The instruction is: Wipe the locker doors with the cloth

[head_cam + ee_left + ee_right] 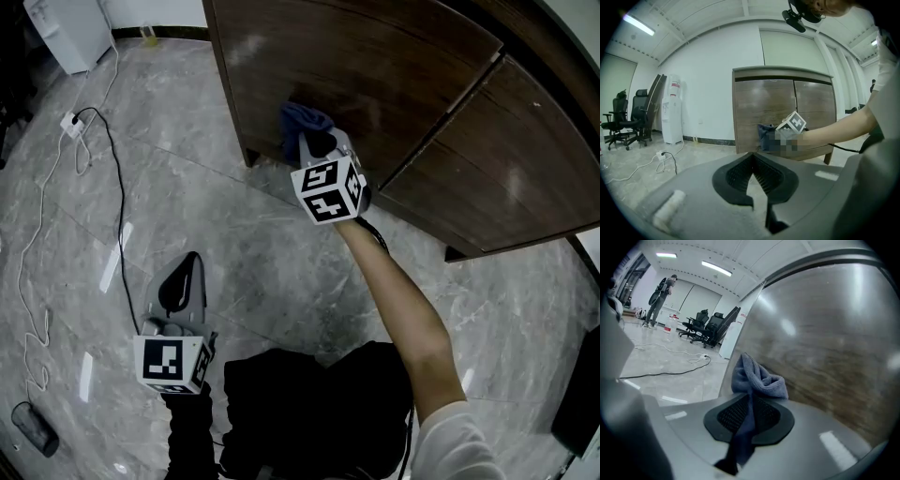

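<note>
Item: wiping of locker doors, step in hand judged to be a stroke on the lower part of the left locker door (375,66), near its bottom edge. Right gripper (314,142): jaws nearly together, clamped on a blue cloth (302,120); in the right gripper view the cloth's tail runs back between the pads and its bunched head stands out ahead of the jaws, touching or just beside the wood-grain door face. Left gripper (192,264): jaws together with nothing between them, held low over the marble floor (281,262), well apart from the locker, idle. Right locker door (511,159): no cloth on it; whether it has been wiped cannot be told. Next move, as a judgement: keep the bunched cloth pressed flat to the panel, sweep across the strip above the bottom edge, then carry over to the right door, with the grip held firm so the cloth does not drag out.
</note>
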Available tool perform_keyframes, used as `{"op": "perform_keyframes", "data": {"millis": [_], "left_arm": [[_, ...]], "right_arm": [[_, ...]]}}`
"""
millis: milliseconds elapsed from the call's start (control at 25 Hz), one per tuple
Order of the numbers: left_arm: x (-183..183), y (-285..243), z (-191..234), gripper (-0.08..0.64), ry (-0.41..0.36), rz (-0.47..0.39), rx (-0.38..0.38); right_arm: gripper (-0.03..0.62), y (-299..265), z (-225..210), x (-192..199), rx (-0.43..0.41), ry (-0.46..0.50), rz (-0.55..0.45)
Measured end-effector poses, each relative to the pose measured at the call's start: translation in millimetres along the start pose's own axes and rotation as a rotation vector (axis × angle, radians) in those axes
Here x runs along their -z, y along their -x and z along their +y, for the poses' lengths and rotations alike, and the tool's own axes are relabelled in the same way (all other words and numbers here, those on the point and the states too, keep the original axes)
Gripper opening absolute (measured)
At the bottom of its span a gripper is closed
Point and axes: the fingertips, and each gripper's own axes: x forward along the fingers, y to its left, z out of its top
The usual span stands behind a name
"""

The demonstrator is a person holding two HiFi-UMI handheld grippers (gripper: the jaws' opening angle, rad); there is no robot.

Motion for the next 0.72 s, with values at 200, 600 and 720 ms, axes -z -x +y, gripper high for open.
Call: {"op": "perform_keyframes", "data": {"millis": [200,600,720], "left_arm": [[3.7,0.0,3.6,0.002,0.004,0.008,-0.008],[17.4,0.3,13.0,0.002,0.016,0.034,-0.028],[16.4,0.5,14.3,0.002,0.017,0.031,-0.032]], "right_arm": [[0.037,-20.0,23.0,39.0,-0.046,-0.044,0.074],[0.034,-49.5,52.8,78.8,-0.118,-0.062,0.162],[0.034,-48.4,51.5,69.4,-0.124,-0.067,0.153]]}}
